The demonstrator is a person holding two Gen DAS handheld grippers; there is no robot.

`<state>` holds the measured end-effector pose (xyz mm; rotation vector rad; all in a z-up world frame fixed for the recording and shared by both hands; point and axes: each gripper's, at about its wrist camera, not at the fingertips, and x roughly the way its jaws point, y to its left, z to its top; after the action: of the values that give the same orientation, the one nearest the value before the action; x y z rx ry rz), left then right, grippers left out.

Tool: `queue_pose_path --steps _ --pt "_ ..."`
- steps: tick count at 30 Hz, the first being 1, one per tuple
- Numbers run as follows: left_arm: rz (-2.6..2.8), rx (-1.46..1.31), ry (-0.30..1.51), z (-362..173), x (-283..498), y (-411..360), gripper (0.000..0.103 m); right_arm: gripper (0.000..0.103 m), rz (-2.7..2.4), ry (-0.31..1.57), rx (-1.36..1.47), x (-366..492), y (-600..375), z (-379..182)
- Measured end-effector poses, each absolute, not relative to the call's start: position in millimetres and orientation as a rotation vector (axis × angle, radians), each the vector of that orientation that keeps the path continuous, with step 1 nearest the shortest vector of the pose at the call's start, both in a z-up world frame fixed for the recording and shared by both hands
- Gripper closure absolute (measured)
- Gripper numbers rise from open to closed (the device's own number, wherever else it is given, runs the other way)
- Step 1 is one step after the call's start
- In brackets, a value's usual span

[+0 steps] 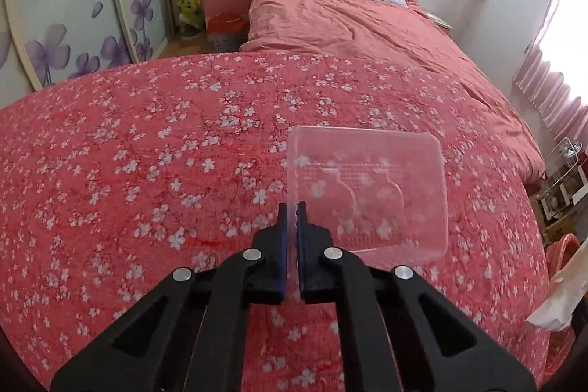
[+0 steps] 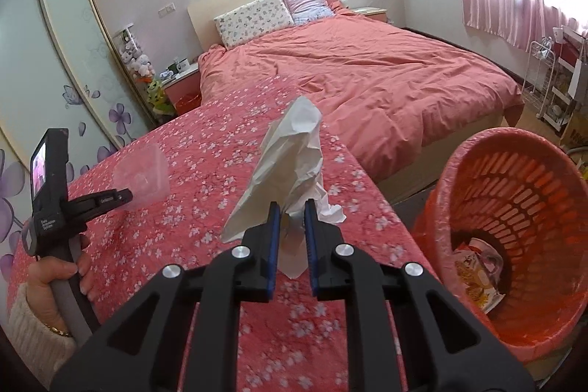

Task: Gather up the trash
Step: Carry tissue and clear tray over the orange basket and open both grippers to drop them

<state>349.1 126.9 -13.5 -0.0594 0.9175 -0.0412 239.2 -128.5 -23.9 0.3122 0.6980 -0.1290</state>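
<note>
Two grippers are hanging over the flowered bedspread, near its right edge, with open cloth stretching leftward. The orange basket is standing just beyond that edge. The right gripper is clamping a crumpled tissue; the left gripper is pinching a clear plastic tray. Its side lettering is too blurred to read.

Both cameras ride just behind their hand-held grippers, looking down and forward, close over the flowered cloth, with the bed at twelve o'clock. Both share the cloth, bed and pillows; the right view also catches the basket at three o'clock.
</note>
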Motion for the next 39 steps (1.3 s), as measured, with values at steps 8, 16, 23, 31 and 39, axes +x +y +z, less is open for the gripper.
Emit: queue_pose_path --steps 8,16,23,31,39 --pt "-0.082 0.012 0.833 8.3 302.0 109.7 0.099 0.089 -0.165 0.661 0.323 205.1 -145.4 -10.6" --pt "-0.161 0.048 0.742 36.8 252.4 72.1 0.099 0.089 -0.203 0.605 0.347 158.2 -170.5 6.8" --pt "-0.247 0.057 0.709 49.2 216.2 39.0 0.099 0.089 -0.253 0.571 0.368 118.0 -199.5 13.9" --pt "-0.312 0.103 0.684 48.0 190.3 -2.2 0.099 0.089 -0.321 0.565 0.379 88.4 -227.7 10.6" --pt "-0.369 0.113 0.688 41.0 177.4 -31.0 0.099 0.089 -0.368 0.563 0.388 72.1 -250.7 5.3"
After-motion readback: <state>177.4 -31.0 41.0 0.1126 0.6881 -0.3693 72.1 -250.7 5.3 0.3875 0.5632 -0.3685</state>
